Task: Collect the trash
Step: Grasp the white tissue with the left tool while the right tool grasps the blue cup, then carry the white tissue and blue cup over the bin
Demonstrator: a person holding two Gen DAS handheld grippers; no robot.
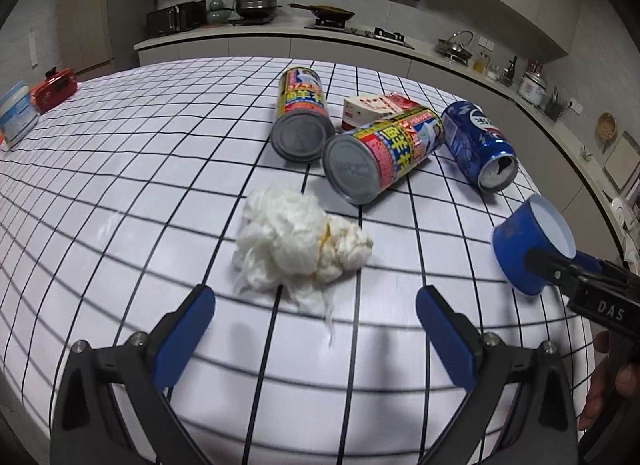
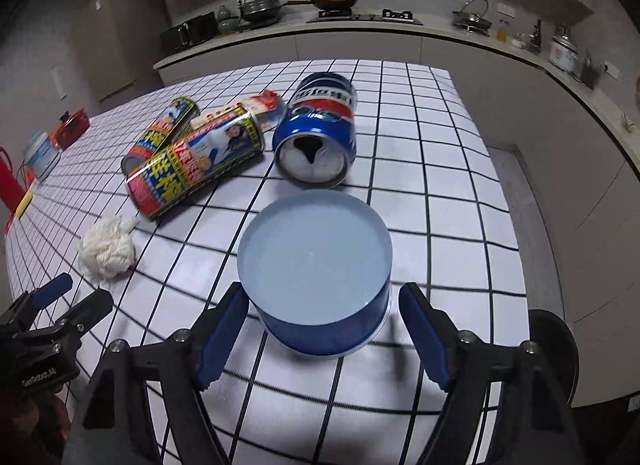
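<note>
blue paper cup (image 2: 320, 321): stands on the checked counter (image 1: 120, 193) at its near right, mouth up, white inside
right gripper (image 2: 322, 293): jaws partly open around the cup – the left pad is at its wall, the right pad shows a gap
left gripper (image 1: 315, 293): wide open, nothing between the pads, just near of the tissue
crumpled white tissue (image 1: 296, 241): lies on the counter, left of the cup
two printed cans (image 1: 388, 153): on their sides beyond the tissue – touching a small carton (image 1: 368, 107)
blue can (image 1: 476, 145): on its side, far of the cup
</note>
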